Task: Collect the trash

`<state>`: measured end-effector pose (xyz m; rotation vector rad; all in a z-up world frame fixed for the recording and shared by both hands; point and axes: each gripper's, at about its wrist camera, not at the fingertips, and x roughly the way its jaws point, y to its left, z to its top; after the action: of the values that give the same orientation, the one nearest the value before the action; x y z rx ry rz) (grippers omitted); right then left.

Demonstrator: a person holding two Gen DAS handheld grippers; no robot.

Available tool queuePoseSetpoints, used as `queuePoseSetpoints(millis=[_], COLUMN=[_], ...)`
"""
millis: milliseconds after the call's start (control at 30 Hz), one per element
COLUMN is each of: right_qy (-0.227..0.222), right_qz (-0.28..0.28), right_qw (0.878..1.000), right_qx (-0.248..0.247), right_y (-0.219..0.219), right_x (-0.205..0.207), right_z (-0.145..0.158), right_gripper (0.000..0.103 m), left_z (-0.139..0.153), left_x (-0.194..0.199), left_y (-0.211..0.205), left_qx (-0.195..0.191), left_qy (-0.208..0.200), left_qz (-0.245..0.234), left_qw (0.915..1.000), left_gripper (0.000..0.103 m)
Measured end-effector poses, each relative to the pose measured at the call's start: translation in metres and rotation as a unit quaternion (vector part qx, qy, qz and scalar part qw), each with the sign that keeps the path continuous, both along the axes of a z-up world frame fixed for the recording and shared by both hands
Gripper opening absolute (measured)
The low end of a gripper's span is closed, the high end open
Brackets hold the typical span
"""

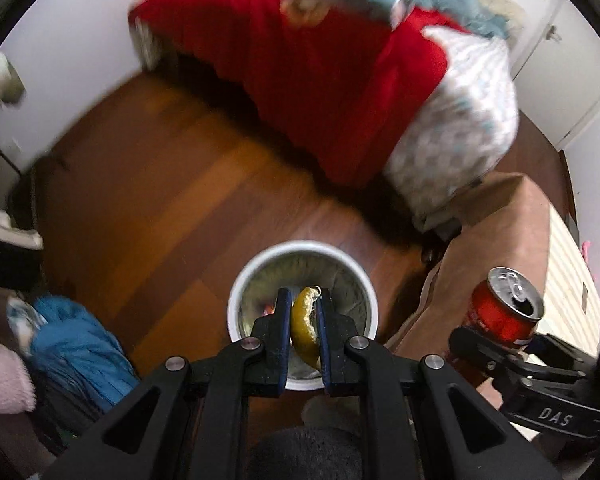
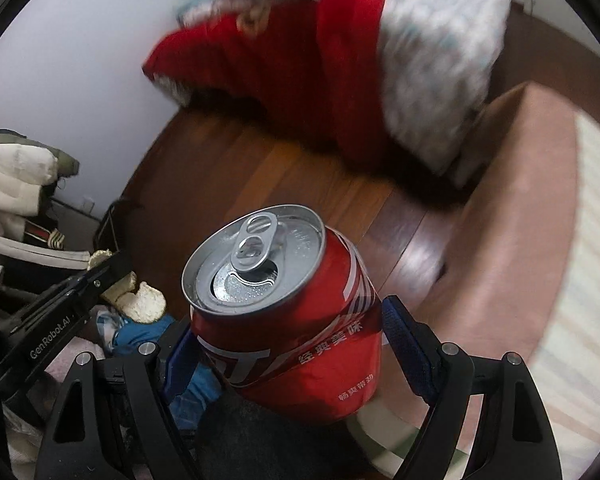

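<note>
L gripper [image 1: 305,312], pointed down over a white-rimmed bin [image 1: 236,300] on the wood floor [image 1: 160,200], pinches a yellow peel [image 1: 303,328] tight between its 2 fingers. R gripper [image 2: 288,344], beside it, clamps an opened red soda can [image 2: 292,320], tab end up.

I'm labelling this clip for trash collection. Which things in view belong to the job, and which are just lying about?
Part of the job:
- yellow peel, pinched in the left gripper
- red soda can, held in the right gripper
- white bin below the peel

Just lying about:
- red blanket
- blue cloth
- cardboard box
</note>
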<state>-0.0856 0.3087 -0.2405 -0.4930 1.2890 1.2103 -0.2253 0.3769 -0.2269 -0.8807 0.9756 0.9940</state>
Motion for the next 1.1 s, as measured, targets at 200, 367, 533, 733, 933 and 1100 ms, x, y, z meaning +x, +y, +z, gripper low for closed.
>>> queuePoseSetpoints(millis=[200, 367, 533, 733, 933, 1100], right_qy=[0.039, 0.065, 0.089, 0.092, 0.047, -0.041], right_qz=[-0.002, -0.012, -0.014, 0.001, 0.02, 0.04], right_qw=[0.997, 0.994, 0.99, 0.991, 0.996, 0.995], right_qx=[-0.06, -0.088, -0.106, -0.092, -0.074, -0.082], right_y=[0.046, 0.065, 0.08, 0.08, 0.06, 0.033], right_x=[0.002, 0.01, 0.016, 0.016, 0.012, 0.001], right_z=[-0.075, -0.116, -0.146, -0.149, -0.115, -0.088], right_gripper=[0.085, 0.085, 0.085, 0.103, 0.103, 0.103], left_z=[-0.065, -0.089, -0.086, -0.077, -0.059, -0.047], left_x=[-0.008, -0.012, -0.026, -0.042, -0.057, -0.066], left_y=[0.036, 0.048, 0.047, 0.043, 0.013, -0.013], left_qx=[-0.107, -0.138, -0.126, -0.097, -0.061, -0.043], left_qy=[-0.04, -0.043, -0.029, 0.004, 0.031, 0.05], left_qz=[0.013, 0.041, 0.058, 0.081, 0.093, 0.095], left_qw=[0.9934, 0.9886, 0.9899, 0.9919, 0.9933, 0.9933], left_gripper=[0.01, 0.012, 0.095, 0.096, 0.096, 0.096])
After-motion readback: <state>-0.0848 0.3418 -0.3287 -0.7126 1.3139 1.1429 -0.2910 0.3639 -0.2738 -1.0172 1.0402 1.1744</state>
